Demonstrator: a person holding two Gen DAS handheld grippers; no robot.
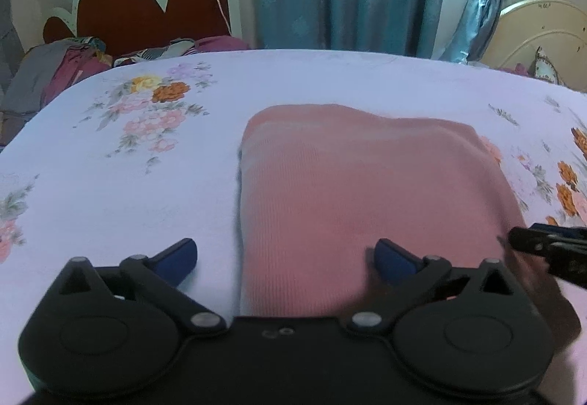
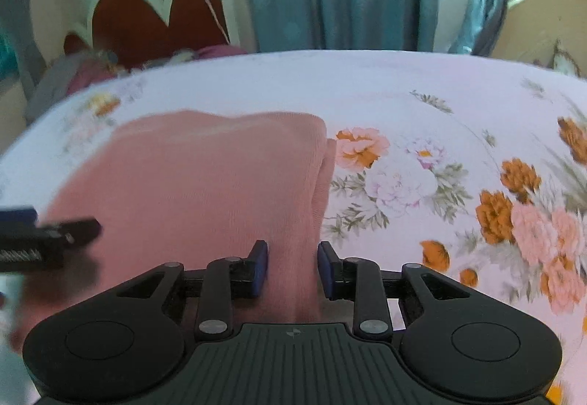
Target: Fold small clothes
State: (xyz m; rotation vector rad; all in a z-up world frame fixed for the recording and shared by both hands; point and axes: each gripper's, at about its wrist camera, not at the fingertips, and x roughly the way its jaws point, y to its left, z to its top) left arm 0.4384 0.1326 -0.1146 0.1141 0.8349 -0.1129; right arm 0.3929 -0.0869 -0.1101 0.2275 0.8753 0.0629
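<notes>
On the floral sheet (image 1: 293, 82), near the bed's middle, lies the pink garment (image 1: 367, 185), already doubled into a thick, roughly square pad. In the left wrist view it fills the ground from 12 o'clock round to 3 of the left gripper (image 1: 286, 254); in the right wrist view it spreads from 9 to 12 of the right gripper (image 2: 292, 267).

The left gripper's jaws are spread as wide as they go, gripping nothing: one blue finger over bare sheet, the other over the pink knit, with the garment's left edge running between them. The right gripper's jaws stand partly apart with the garment's right edge between the pads; the pads do not seem to press the cloth, so I read it as released (the near hem is hidden under the gripper body, so this is not certain).

The cloth is a fine ribbed knit: soft, light, limp, not fragile. It should bunch and slide over the smooth sheet rather than hold a crease, and the stacked layers may shear apart if only the top one is pinched. Best hold, I judge, is at the two near corners, at 5 and 7 o'clock of the pad, biting through all layers at once.
</notes>
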